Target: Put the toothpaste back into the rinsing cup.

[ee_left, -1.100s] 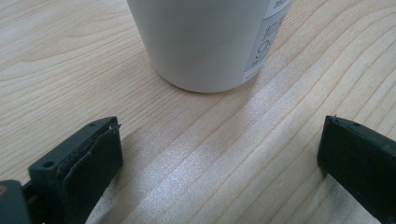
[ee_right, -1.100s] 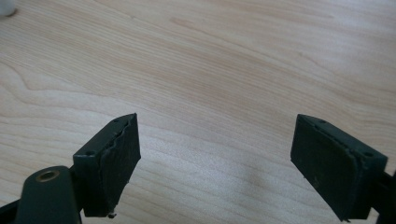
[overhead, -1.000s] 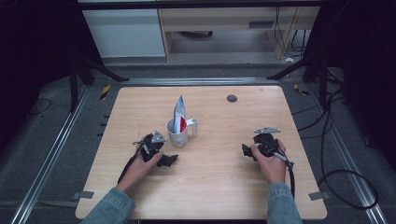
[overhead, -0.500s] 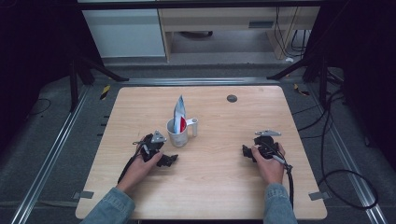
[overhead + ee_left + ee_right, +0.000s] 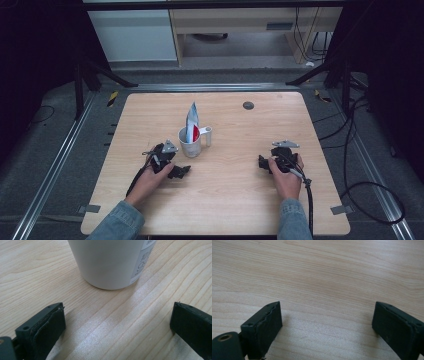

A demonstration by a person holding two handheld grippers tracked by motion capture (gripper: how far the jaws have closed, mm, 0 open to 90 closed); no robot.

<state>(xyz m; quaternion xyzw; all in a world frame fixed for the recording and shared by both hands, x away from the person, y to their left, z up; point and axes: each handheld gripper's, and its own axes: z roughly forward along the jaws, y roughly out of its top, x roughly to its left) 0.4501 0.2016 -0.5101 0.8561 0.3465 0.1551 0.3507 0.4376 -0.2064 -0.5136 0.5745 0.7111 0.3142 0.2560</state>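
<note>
table [image 5: 230,200]: light wood | mug [image 5: 190,142]: white, holds pouch [image 5: 192,122] | disc [image 5: 248,105]: dark, far edge

Mug [image 5: 190,144] is being taken as reference, mid-table [image 5: 230,200]. A pouch [image 5: 191,121] is standing in it. Left gripper [image 5: 172,167] is being held just before it, slightly left; right gripper [image 5: 265,162] well right. A disc [image 5: 248,105] is lying behind-right, near the far edge.

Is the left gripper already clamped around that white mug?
No, the left gripper has its jaws wide apart, short of the white mug.
</note>
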